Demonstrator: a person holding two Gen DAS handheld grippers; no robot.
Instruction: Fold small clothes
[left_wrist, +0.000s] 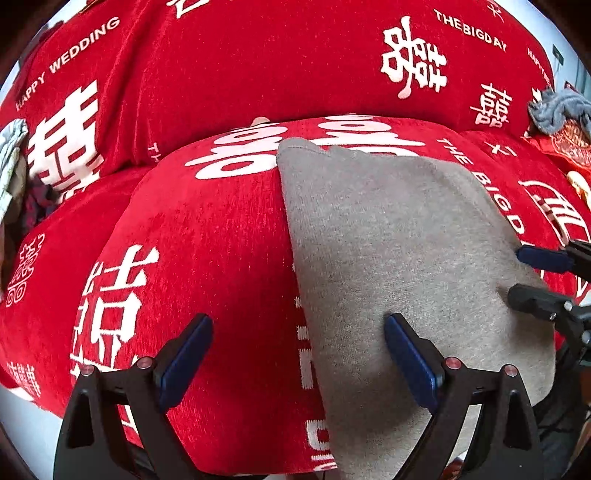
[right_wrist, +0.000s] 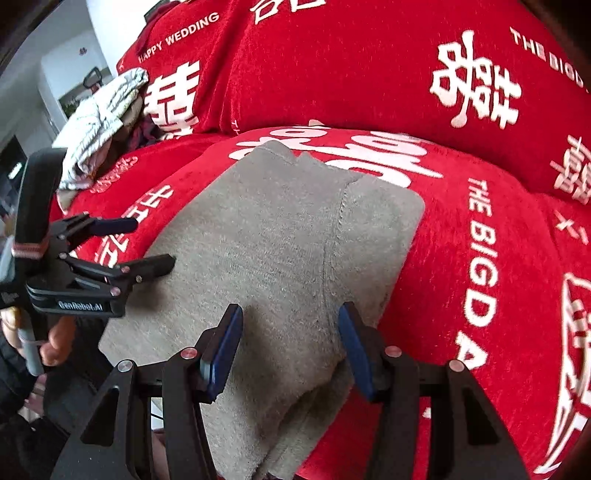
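Grey garment (left_wrist: 399, 251) lies flat on the red sofa cover (left_wrist: 207, 236), left gripper (left_wrist: 299, 354) spread wide over its left edge, right gripper (right_wrist: 290, 347) spread above its near end, gripping nothing

A home living room: sofa (left_wrist: 207, 92) under a red wedding-print cover, clothes pile (right_wrist: 99, 122) alongside.

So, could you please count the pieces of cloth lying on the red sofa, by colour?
Grey garment, flat on the seat cushion: 1
Blue-grey cloth, crumpled at one end of the sofa: 1
White patterned cloth, piled at the other end: 1
Total: 3
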